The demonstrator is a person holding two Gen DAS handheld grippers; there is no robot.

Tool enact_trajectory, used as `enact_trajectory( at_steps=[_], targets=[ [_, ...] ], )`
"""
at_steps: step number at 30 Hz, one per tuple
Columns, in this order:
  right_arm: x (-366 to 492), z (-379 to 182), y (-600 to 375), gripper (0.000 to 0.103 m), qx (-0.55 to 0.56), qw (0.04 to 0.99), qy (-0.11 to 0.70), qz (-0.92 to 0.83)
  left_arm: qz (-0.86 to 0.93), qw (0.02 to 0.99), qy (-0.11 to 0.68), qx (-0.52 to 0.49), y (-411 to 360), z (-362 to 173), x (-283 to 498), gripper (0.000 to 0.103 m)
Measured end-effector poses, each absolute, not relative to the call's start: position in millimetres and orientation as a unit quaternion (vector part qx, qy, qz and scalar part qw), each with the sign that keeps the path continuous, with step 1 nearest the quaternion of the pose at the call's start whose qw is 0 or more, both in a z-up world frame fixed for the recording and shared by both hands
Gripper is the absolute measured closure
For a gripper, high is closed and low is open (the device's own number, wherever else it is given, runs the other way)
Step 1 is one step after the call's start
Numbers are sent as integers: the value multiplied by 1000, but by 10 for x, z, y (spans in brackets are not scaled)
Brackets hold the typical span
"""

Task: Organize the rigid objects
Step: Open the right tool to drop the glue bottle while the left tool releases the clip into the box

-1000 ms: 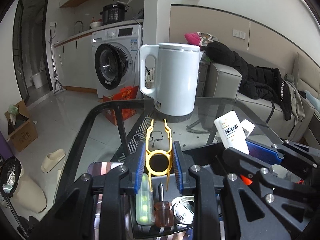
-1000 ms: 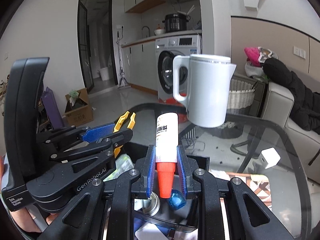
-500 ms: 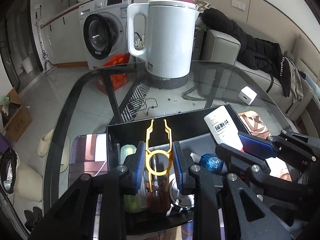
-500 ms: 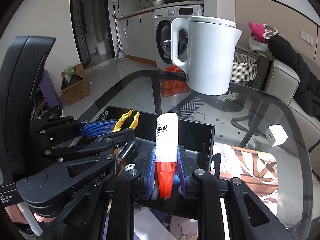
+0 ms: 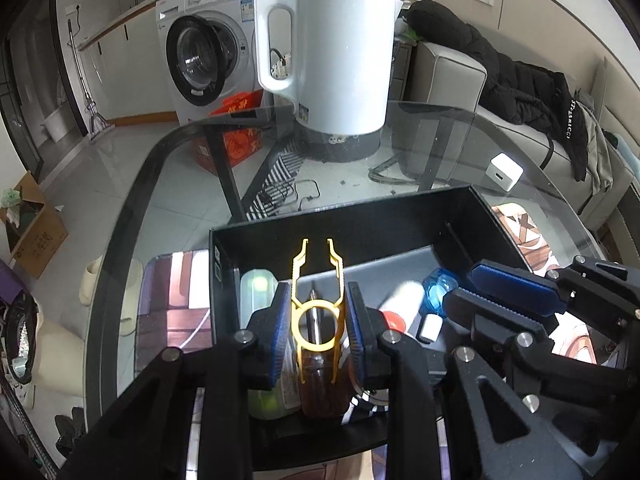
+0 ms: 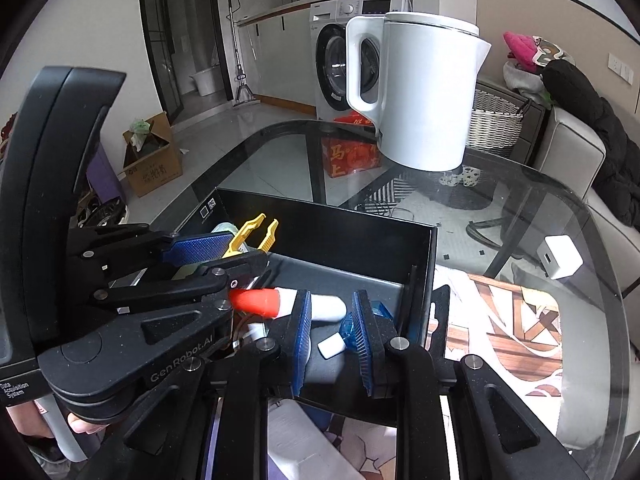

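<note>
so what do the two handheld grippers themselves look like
Both the left gripper and the right gripper are matte black angular frames with silver bolts and ribbed blue finger pads. White lettering reads "GenRobot.AI" and "Data Acquisition System" on the left one's body.

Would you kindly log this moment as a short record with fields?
surface: glass table
container: black tray, open top
left hand-held gripper: shut on yellow plastic tool, over the tray
right hand-held gripper: pads apart, nothing clamped
bottle: white, red cap, lying on its side in the tray
background: white kettle standing on the table
</note>
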State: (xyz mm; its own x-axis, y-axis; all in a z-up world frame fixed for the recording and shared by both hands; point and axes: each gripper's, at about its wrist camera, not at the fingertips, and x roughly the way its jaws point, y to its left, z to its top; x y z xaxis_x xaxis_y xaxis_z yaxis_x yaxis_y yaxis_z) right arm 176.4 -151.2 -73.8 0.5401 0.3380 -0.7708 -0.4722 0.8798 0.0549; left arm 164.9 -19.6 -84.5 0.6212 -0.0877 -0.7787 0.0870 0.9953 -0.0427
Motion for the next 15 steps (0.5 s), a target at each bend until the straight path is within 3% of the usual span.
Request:
enact_trajectory(
  at_steps=[5, 12, 15],
  targets=[
    [1742, -726, -1497, 83, -84, 873, 420, 232, -53, 900, 432, 6, -221, -842, 1641, 74],
    [1666, -652, -1538, 83, -84, 879, 408, 233, -49, 909, 415, 3, -191, -728, 1525, 51],
    [1612, -588, -1575, 83, -82, 883, 397, 238, -57, 912, 405, -1, -180, -651, 1430, 51]
  ],
)
